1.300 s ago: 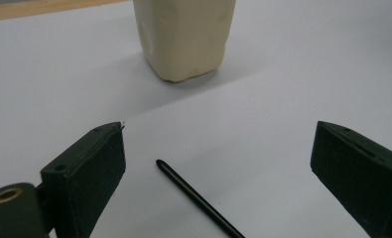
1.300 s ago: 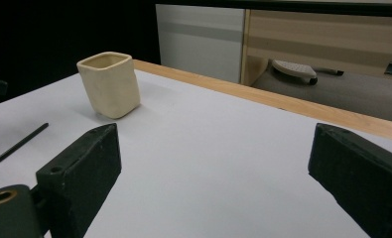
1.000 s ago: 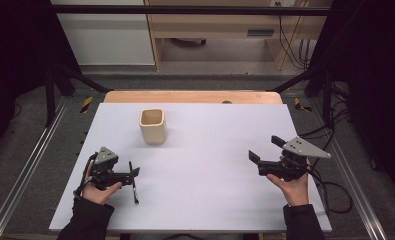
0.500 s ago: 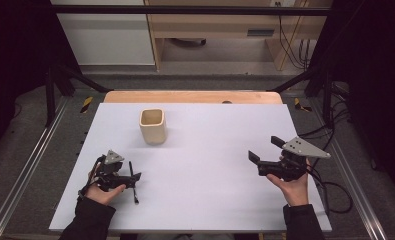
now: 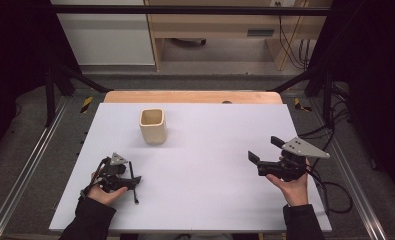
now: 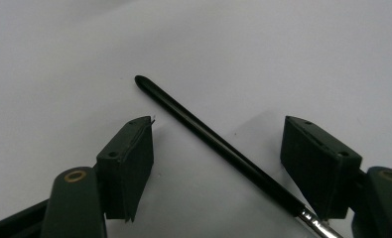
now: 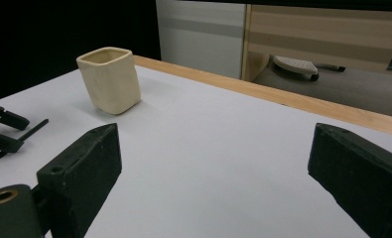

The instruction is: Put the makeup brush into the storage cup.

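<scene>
Between left claw jaws, closing, not clenched: black brush | right claw released, cup ahead

Ahead of my left gripper and a little to its right, well apart from it, a cream, square-mouthed ceramic cup stands upright on the white table top with its pale wooden far edge.

The brush runs off the bottom edge in the left gripper view, its bristle end cut off. In the high view the left claw covers its middle.
</scene>
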`<state>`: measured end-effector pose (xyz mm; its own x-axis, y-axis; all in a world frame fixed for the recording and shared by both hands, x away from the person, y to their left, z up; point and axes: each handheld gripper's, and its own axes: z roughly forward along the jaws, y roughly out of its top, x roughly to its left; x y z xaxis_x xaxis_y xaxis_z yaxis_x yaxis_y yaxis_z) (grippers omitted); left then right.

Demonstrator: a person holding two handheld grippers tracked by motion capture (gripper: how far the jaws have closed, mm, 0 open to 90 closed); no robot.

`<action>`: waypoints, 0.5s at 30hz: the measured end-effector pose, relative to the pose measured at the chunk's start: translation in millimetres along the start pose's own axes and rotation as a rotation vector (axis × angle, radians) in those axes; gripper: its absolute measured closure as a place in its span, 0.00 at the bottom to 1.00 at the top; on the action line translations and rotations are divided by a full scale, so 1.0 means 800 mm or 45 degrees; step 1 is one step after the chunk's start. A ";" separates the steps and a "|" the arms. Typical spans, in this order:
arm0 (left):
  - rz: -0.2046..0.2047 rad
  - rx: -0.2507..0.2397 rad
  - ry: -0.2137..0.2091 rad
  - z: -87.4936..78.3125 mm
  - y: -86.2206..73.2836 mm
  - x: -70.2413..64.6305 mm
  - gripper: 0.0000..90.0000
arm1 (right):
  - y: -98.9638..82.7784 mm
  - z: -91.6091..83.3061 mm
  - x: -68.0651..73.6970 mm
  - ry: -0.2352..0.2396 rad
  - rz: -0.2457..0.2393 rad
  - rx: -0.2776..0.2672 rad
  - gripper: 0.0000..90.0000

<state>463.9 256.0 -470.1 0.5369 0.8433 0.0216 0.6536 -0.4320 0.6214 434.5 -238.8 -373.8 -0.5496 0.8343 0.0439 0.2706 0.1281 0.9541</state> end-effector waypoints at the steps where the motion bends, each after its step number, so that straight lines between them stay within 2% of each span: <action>1: 0.002 0.003 -0.001 0.000 0.000 0.000 0.33 | 0.000 0.000 0.000 -0.001 0.001 -0.002 0.08; 15: 0.018 0.022 -0.018 -0.003 0.003 -0.007 0.47 | 0.000 0.000 -0.001 0.000 0.005 0.000 0.08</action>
<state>461.1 251.3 -467.1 0.5534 0.8327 0.0189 0.6550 -0.4491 0.6076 434.8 -239.6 -374.0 -0.5483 0.8349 0.0472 0.2725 0.1250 0.9540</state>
